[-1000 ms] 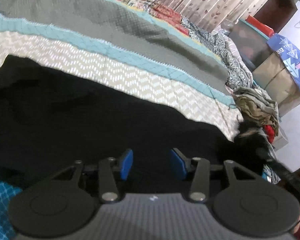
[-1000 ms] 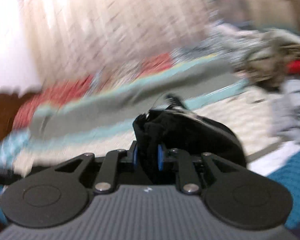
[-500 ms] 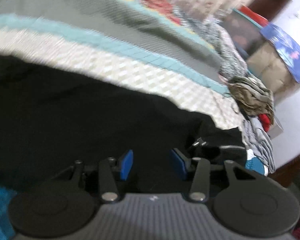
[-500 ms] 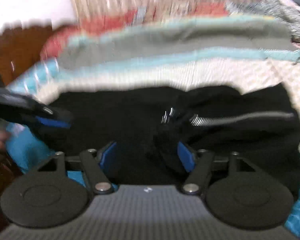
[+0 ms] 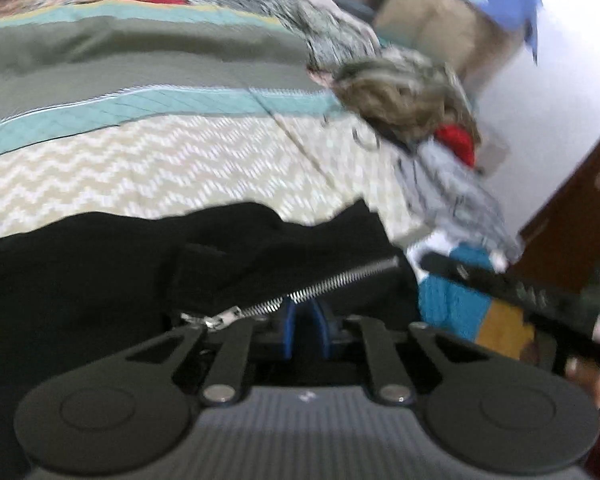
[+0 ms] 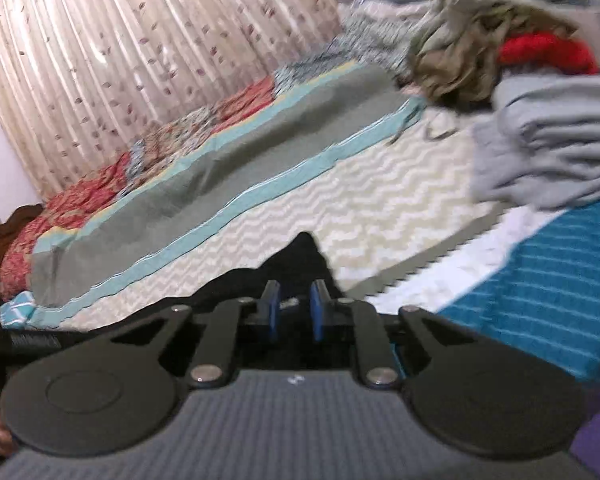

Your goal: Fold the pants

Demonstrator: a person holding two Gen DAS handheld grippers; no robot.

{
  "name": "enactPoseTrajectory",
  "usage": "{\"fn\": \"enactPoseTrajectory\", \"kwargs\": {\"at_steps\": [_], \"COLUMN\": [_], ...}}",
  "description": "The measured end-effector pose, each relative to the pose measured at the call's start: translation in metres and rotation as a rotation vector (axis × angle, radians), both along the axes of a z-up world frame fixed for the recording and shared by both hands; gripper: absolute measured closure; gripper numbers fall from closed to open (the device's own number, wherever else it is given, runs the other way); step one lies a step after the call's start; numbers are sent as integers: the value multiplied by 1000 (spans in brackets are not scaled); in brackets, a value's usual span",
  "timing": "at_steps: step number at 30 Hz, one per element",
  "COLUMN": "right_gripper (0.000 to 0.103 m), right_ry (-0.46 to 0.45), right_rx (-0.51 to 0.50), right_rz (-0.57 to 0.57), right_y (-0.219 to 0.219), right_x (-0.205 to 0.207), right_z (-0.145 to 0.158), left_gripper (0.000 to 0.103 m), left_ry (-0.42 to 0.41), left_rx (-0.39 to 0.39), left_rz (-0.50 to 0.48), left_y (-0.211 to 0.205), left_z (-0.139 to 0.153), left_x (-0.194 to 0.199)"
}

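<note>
Black pants (image 5: pixel 100 280) lie on a bed (image 5: pixel 180 168), directly ahead of and under both tongs, as a person works at folding them. The left tongs (image 5: pixel 305 328) are closing, their blue pads nearly together on dark cloth just below the silver zipper (image 5: pixel 320 284) that runs up to their right. The right tongs (image 6: pixel 294 312) are closing too, with a black peak of the pants rising just beyond their tips; whether the pads actually pinch cloth cannot be told through the blur. To do this step well, each pair should probably take only the top layer near an edge, both should lift together and carry the fold over evenly, keeping the zipper flat so it does not bunch. To the right of the left tongs, and ahead-right of the right ones, sits a heap of laundry (image 6: pixel 500 48). Farther off, beyond the heap, stands a tan box (image 5: pixel 432 28) draped in blue cloth; its contents are hidden.
</note>
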State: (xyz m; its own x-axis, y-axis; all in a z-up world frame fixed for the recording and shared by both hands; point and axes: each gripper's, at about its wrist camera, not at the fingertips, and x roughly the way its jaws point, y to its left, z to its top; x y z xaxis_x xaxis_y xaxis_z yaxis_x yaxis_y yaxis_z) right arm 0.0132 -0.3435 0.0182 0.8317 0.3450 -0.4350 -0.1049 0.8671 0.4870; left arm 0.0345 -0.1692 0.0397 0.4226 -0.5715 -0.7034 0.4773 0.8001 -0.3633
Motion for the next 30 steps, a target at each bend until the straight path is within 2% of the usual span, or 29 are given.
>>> {"fn": "enactPoseTrajectory", "kwargs": {"at_steps": [2, 3, 4, 5, 7, 10, 11, 12, 14, 17, 20, 22, 24, 28, 30], "right_gripper": [84, 85, 89, 97, 99, 99, 97, 90, 87, 86, 86, 86, 86, 86, 86], "right_ry": [47, 86, 129, 126, 115, 122, 125, 128, 75, 9, 6, 15, 39, 74, 97], "right_rx": [-19, -36, -49, -43, 6, -27, -29, -16, 24, 70, 81, 74, 80, 51, 13], "right_rz": [11, 9, 1, -6, -18, -13, -15, -23, -27, 11, 108, 184, 271, 438, 500], "right_y": [5, 7, 8, 7, 1, 5, 4, 4, 5, 16, 51, 81, 114, 182, 210], "right_x": [10, 15, 23, 25, 22, 17, 14, 12, 4, -13, -20, -19, -16, -12, -16], "right_z": [-13, -20, -31, -39, -44, -34, -29, -22, -12, 0, 5, 8, 11, 16, 17], "left_gripper": [93, 98, 97, 97, 97, 97, 97, 97, 95, 84, 78, 63, 59, 49, 45], "left_ry": [25, 43, 49, 43, 57, 101, 116, 115, 54, -20, -45, -49, -59, -37, -4], "left_rx": [79, 126, 149, 130, 83, 44, 21, -13, -96, -180, -251, -286, -331, -471, -573], "left_rz": [-1, 6, 12, 13, 25, 50, 60, 68, 83, 151, 286, 412, 571, 860, 936], "left_y": [-10, -12, -12, -7, 2, 7, 13, 21, 47, 106, 177, 225, 276, 365, 397], "left_z": [-18, -29, -37, -44, -46, -42, -36, -28, -6, 18, 26, 25, 20, -4, -22], "left_x": [1, 2, 4, 3, 2, 5, 4, 3, -9, -36, -70, -93, -119, -154, -157]}}
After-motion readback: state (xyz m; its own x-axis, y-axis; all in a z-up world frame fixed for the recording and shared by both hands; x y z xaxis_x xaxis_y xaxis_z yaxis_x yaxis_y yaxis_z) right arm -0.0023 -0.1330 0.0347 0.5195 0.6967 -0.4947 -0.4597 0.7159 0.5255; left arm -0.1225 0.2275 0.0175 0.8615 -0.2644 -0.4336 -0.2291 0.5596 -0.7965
